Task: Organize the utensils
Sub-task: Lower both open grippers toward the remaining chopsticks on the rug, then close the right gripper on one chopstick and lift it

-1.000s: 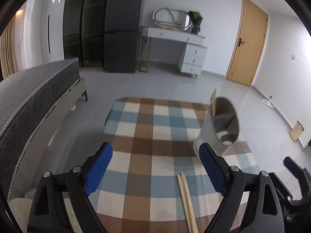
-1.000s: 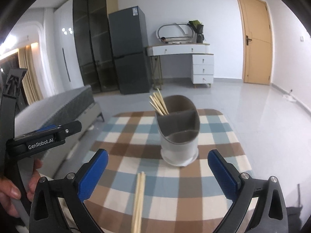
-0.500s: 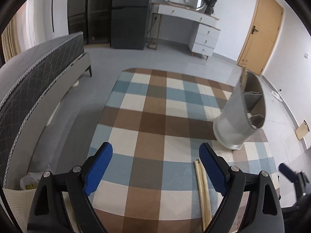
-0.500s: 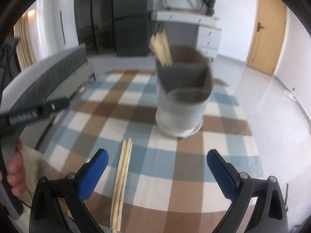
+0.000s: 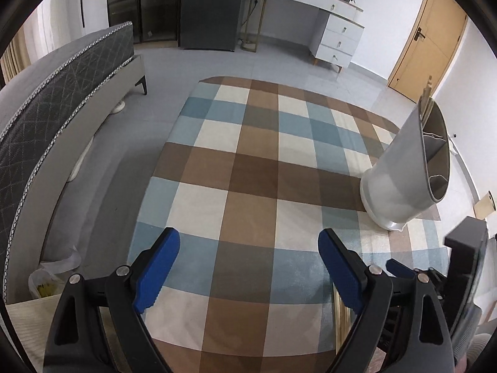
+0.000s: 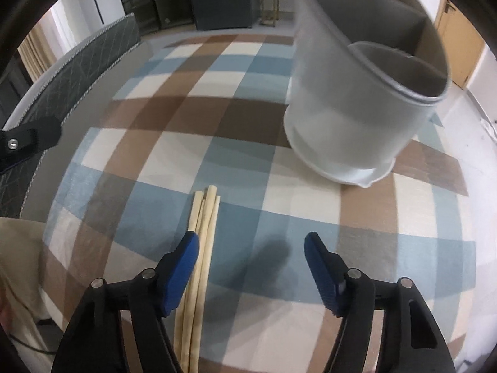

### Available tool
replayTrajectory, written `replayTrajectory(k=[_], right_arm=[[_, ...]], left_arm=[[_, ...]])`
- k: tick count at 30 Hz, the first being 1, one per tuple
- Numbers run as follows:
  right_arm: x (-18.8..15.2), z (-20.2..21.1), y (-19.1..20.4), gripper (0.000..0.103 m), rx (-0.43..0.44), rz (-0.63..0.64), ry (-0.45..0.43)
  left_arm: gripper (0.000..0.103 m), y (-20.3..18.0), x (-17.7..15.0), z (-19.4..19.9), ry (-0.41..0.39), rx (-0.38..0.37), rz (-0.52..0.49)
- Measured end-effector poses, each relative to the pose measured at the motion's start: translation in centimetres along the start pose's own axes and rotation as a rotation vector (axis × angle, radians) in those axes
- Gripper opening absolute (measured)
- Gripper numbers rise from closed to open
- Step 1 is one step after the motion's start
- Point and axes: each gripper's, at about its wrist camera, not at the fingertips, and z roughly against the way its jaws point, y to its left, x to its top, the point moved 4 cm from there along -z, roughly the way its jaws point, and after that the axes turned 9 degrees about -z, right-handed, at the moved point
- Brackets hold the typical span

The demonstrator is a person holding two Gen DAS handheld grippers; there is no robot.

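A bundle of wooden chopsticks point(image 6: 203, 236) lies on the checked tablecloth point(image 6: 248, 143), close beside the left finger of my right gripper point(image 6: 251, 244), which is open and empty just above the cloth. A grey divided utensil holder point(image 6: 360, 93) stands upright beyond, with more chopsticks at its far rim. In the left wrist view the holder point(image 5: 407, 168) is at the right, and the chopsticks point(image 5: 338, 323) show partly behind the right finger. My left gripper point(image 5: 248, 248) is open and empty above the cloth's near part.
A grey quilted bed point(image 5: 46, 99) runs along the left of the table. A dark fridge point(image 5: 211, 9), a white dresser point(image 5: 335, 31) and a wooden door point(image 5: 425, 49) stand at the back. The right gripper's body point(image 5: 462, 267) shows at the left view's right edge.
My right gripper has moved down and forward toward the chopsticks on the cloth, with the holder now looming close. My left gripper has tilted down a little over the cloth.
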Motion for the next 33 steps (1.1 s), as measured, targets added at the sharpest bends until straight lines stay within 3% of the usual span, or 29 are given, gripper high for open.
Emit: replayTrajectory(k=[9, 15, 23, 26, 29, 31, 33], right_arm=[[-0.4, -0.5, -0.3, 0.060, 0.001, -0.015, 0.033], [-0.5, -0.7, 0.8, 0.056, -0.041, 0.051, 0.037], [0.7, -1.2, 2.0, 0.046, -0.026, 0.063, 0.025], [1.4, -1.6, 2.9, 0.036, -0.012, 0.091, 0.021], [1.8, -1.9, 3.5, 0.020, 0.003, 0.101, 0.017], [2.0, -2.1, 3.4, 0.004, 0.010, 0.097, 0.016], [2.0, -2.1, 3.2, 0.003, 0.039, 0.079, 0.019]], left_arm=[[0.087, 1.3, -0.1, -0.9, 0.069, -0.020, 0.087], [0.087, 1.3, 0.1, -0.5, 0.058, -0.019, 0.085], [0.087, 2.0, 0.2, -0.6, 0.066, -0.021, 0.112], [0.087, 2.0, 0.3, -0.4, 0.055, -0.014, 0.105], [0.087, 2.1, 0.4, -0.3, 0.048, -0.008, 0.102], [0.087, 2.2, 0.4, -0.3, 0.050, -0.005, 0.104], [0.087, 2.4, 0.4, -0.4, 0.051, -0.003, 0.106]])
